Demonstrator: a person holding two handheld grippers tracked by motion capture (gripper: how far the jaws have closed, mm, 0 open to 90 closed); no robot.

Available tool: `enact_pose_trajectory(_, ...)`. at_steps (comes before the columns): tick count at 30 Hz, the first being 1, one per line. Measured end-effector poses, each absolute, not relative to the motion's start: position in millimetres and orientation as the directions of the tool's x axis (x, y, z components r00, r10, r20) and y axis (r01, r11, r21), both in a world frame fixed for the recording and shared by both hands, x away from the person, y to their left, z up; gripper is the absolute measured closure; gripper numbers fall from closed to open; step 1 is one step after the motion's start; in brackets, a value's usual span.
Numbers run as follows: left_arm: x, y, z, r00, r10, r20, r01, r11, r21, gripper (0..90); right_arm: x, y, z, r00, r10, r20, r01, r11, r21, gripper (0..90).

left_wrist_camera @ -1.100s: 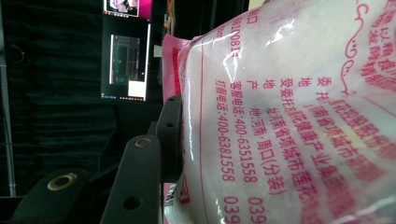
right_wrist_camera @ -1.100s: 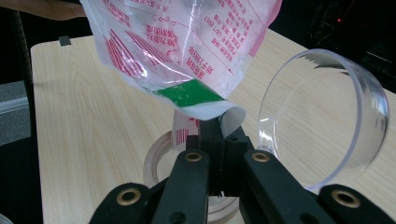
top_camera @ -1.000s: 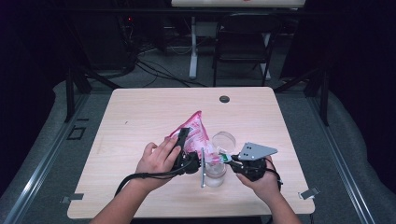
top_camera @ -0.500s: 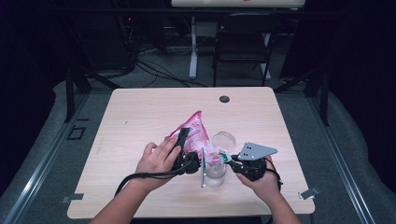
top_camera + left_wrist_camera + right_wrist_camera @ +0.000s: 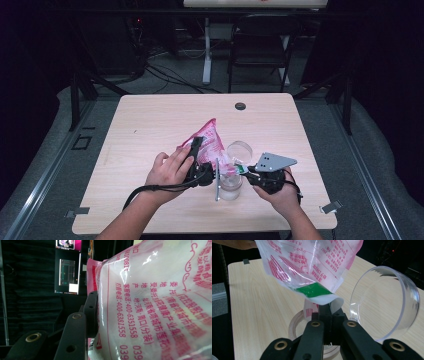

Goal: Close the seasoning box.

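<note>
A pink and white printed plastic bag (image 5: 209, 141) hangs tilted above the table's front middle. My left gripper (image 5: 202, 150) is shut on its side; in the left gripper view one black finger (image 5: 91, 312) presses into the bag (image 5: 155, 302), and the other is hidden behind it. My right gripper (image 5: 245, 171) is shut on the bag's lower corner, a white fold with a green strip (image 5: 313, 290) just above its closed jaws (image 5: 327, 312). Below that corner stands a clear jar (image 5: 231, 186) with a wooden rim (image 5: 295, 327). Its round clear lid (image 5: 240, 149) (image 5: 387, 302) stands up beside it.
The light wooden table (image 5: 150, 125) has a black round grommet (image 5: 240, 106) near its far edge. Beyond the table a dark chair (image 5: 260, 45) and cables lie on the floor. A lit monitor (image 5: 66, 272) is in the left gripper view.
</note>
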State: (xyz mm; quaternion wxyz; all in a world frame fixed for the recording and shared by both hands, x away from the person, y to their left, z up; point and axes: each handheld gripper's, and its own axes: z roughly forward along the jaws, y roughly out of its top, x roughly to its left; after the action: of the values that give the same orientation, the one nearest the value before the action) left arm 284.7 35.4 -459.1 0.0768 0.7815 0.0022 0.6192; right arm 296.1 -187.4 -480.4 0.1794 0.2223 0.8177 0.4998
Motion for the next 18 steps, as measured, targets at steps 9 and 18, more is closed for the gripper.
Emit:
enact_pose_trajectory(9,284.4,35.4,-459.4,0.233,0.101,0.967,-0.091,-0.988,0.125,64.0,296.1,-187.5,-480.4,-0.838,0.541,-0.071,0.185,0.404,0.896,90.0)
enact_pose_trajectory(18,284.4,35.4,-458.8,0.231,0.098,0.968,-0.093,-0.988,0.122,64.0,296.1,-187.4,-480.4,-0.838,0.541,-0.071,0.185,0.404,0.896,90.0)
